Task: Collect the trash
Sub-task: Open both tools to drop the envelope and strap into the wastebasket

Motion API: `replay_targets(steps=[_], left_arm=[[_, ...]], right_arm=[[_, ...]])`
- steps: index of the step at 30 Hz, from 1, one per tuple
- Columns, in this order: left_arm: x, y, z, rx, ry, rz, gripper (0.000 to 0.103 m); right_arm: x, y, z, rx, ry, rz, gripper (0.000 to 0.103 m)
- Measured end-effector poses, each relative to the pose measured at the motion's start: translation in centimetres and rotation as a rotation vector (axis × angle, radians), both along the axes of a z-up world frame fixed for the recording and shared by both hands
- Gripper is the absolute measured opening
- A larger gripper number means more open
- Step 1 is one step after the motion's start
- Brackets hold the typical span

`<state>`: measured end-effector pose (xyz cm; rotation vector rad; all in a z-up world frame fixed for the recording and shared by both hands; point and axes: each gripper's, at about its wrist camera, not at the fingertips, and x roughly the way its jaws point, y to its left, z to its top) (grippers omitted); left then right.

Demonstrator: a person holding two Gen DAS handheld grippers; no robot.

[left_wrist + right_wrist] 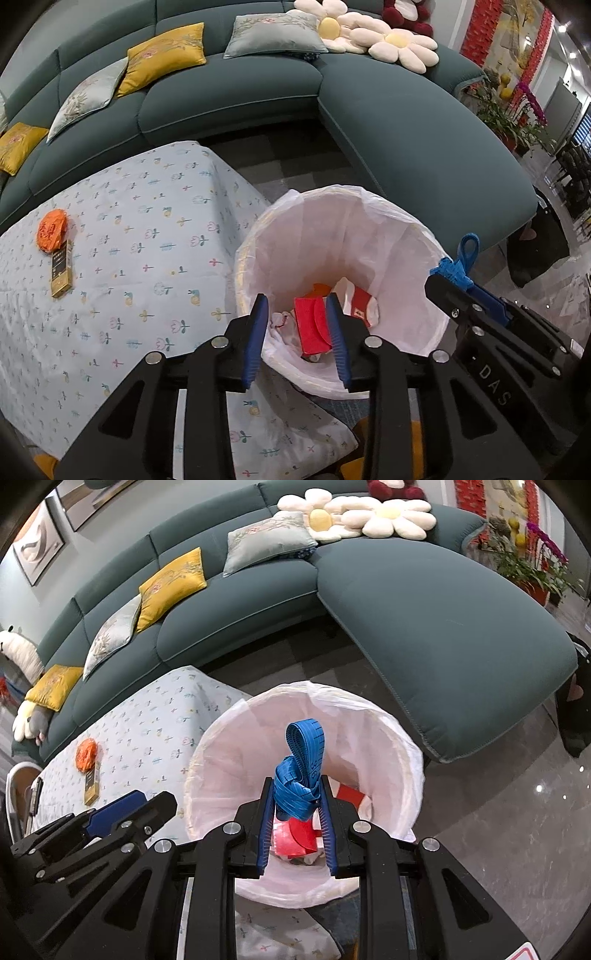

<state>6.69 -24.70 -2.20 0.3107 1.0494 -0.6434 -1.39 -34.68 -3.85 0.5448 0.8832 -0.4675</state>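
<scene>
Right gripper [297, 805] is clamping a bunched blue measuring tape [300, 775] and hanging over the mouth of the white-lined trash bin [402, 746], so I'd call this the drop step. Left gripper [297, 332] is sitting beside it with jaws apart, carrying nothing, aimed into the bin at red packets [314, 328] on the bottom. Next: spread the right jaws, then go for the orange wrapper [51, 230] and gold box [62, 271] waiting on the table [147, 258].

White letters "DAS" stand on the black body of the right gripper [460, 275] at the frame's right edge; the blue measuring tape [300, 775] bears unreadable numerals.
</scene>
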Motion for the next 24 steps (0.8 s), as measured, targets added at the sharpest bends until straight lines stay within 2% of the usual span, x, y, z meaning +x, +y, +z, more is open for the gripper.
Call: replay_targets(steps=[3,5,9,16,20,24], left_arm=[[0.5,0.7,-0.1,0.001,0.004,0.017,0.032],[0.7,1.2,-0.1,0.0,0.004,0.033,0.04],[1.2,2.2,0.0,-0.005,0.003,0.061,0.044],[1.7,3.8,0.4,-0.012,0.002,0.09,0.044],[2.1,5.1,0.7,-0.021,0.0,0.123,0.048],[2.7,6.7,0.9,-0.027,-0.001,0.155,0.049]], right_arm=[[0.5,0.3,0.2,-0.001,0.003,0.011,0.025],[0.9,0.6,0.4,-0.009,0.004,0.013,0.026],[1.3,1.1,0.9,-0.026,-0.002,0.012,0.04],[2.1,2.2,1.4,-0.041,-0.001,0.031,0.041],[2.5,3.3,1.8,-0.048,-0.001,0.049,0.043],[3.1,4.7,2.2,-0.06,-0.002,0.073,0.046]])
